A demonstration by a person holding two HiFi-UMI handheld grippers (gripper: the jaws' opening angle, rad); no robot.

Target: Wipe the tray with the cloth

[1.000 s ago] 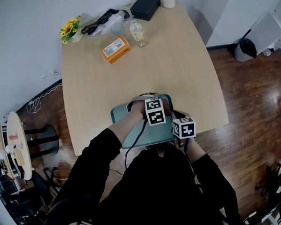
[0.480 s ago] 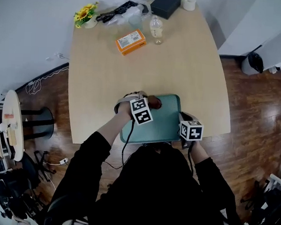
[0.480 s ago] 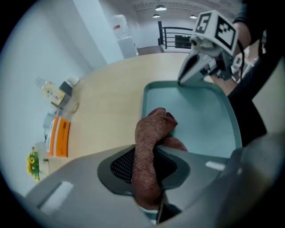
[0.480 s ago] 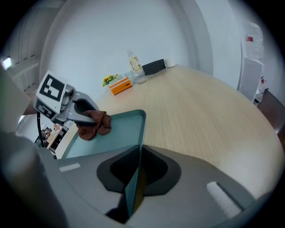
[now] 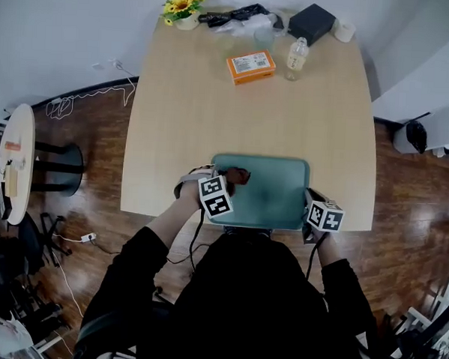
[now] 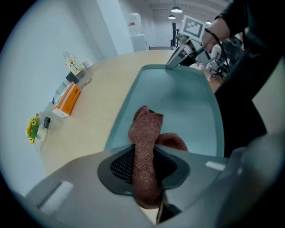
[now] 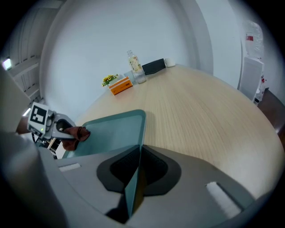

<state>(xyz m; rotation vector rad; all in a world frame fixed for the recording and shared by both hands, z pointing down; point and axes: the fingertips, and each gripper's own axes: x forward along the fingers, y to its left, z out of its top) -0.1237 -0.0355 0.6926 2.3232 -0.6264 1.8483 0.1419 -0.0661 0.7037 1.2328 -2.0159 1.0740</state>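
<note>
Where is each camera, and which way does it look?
Head view: on the person's head, looking steeply down at the pale wooden table and teal plastic tray; black sleeves show.
Left gripper view: on the left gripper, looking along jaws shut on the reddish-brown knitted cloth, across the tray; dark clothing shows.
Right gripper view: on the right gripper, looking along jaws clamped on the tray's edge, across the table.
Shared: each gripper view shows the other gripper.

The rust-brown cloth (image 6: pixel 144 147) is a coarse, nubbly knit. The rectangular teal tray (image 5: pixel 276 196) looks like smooth plastic with a dull sheen. The pale table (image 5: pixel 213 114) shows matt, fine-lined wood grain, and the dark plank floor (image 5: pixel 402 222) below it gleams glossy.
</note>
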